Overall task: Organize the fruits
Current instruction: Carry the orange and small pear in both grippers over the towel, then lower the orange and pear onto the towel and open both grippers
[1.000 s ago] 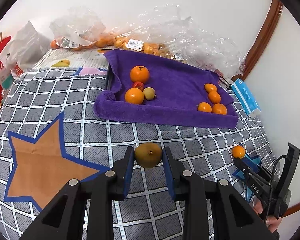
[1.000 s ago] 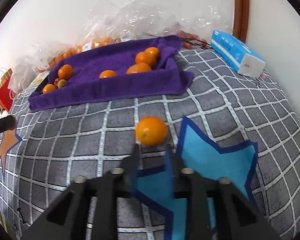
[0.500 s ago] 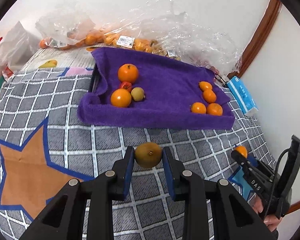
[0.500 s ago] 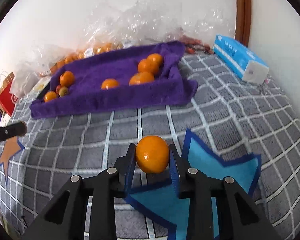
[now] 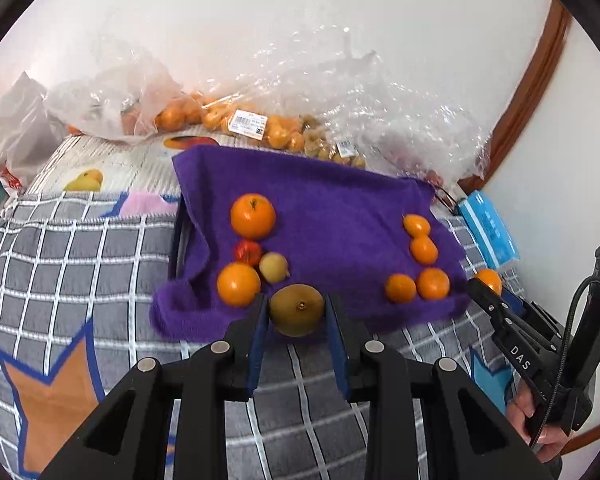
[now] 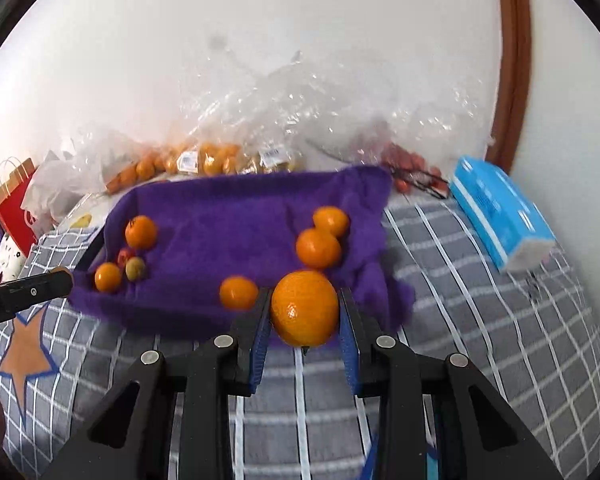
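My left gripper (image 5: 296,312) is shut on a brown-green round fruit (image 5: 297,310), held just above the near edge of the purple towel (image 5: 332,200). My right gripper (image 6: 305,312) is shut on an orange (image 6: 305,307) near the towel's (image 6: 236,208) front right edge; it also shows in the left wrist view (image 5: 489,280). On the towel's left lie two oranges (image 5: 253,216), a red fruit (image 5: 248,251) and a small yellow-green fruit (image 5: 273,267). On its right lie several small oranges (image 5: 424,249).
Clear plastic bags with more oranges (image 5: 220,116) line the wall behind the towel. A blue tissue pack (image 6: 500,212) lies at the right. A red paper bag (image 6: 14,204) stands at the far left. The grey checked cover (image 5: 80,280) has star patches.
Both grippers have moved forward to the towel's near edge, each carrying its fruit. The right gripper closed on the orange and lifted it off the cover.
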Demonstrator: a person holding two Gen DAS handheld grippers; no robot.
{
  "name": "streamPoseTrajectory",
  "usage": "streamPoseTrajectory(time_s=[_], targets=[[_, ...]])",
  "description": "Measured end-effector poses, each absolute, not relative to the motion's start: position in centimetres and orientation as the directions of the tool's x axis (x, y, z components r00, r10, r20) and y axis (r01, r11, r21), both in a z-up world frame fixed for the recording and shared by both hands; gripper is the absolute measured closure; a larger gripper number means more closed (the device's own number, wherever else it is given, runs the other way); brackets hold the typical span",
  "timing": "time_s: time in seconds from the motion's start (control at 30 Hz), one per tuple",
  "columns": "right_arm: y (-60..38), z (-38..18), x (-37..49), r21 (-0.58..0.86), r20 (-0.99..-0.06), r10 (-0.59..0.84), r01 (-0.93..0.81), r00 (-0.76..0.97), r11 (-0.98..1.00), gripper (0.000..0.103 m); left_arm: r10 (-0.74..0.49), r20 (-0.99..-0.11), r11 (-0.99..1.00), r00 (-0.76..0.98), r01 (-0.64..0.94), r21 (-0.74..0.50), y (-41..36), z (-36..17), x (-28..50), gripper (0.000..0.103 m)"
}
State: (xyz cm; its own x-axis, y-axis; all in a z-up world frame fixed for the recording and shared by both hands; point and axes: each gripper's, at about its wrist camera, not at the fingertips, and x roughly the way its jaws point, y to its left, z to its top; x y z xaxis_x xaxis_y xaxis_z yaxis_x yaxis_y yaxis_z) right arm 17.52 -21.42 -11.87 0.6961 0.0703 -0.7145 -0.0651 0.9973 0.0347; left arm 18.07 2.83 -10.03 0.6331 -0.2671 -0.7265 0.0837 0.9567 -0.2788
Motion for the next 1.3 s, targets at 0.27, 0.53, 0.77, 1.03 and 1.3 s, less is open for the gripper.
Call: streamPoseTrajectory(time_s=[0.27,0.53,0.77,1.03,1.3], targets=[[-19.7,-13.4,22.7,0.057,-0.733,0.110,-0.101,0.671,0.993,0.071,-0.250,-0.731,0.959,0.635,0.057,-0.279,4.1,-10.5,20.7,0.076],[-18.6,-16.4,25.2,0.047,-0.774,0.100,-0.100,0.625,0.994,0.071,-0.269,-0.747,0.955,0.608,0.065,-0.291,4.3,-12.1,22.4,0.076],[-18.3,-17.6,25.3,0.042,-0.781,0.111,-0.126,0.615,0.991,0.071,-0.318,-0.752,0.941,0.577,0.093,-0.327,3.5,-13.0,23.8,0.076],[-19.3,-17.1,24.4,0.089,-0.763,0.151,-0.129,0.629,0.988,0.070,-0.317,-0.758,0.945,0.570,0.118,-0.306,0.8,-12.9,25.5,0.076],[-20.9,-15.9,23.5,0.105,-0.728,0.139,-0.091,0.671,0.990,0.063,-0.269,-0.770,0.963,0.579,0.138,-0.232,-2.2,-12.8,26.8,0.076]])
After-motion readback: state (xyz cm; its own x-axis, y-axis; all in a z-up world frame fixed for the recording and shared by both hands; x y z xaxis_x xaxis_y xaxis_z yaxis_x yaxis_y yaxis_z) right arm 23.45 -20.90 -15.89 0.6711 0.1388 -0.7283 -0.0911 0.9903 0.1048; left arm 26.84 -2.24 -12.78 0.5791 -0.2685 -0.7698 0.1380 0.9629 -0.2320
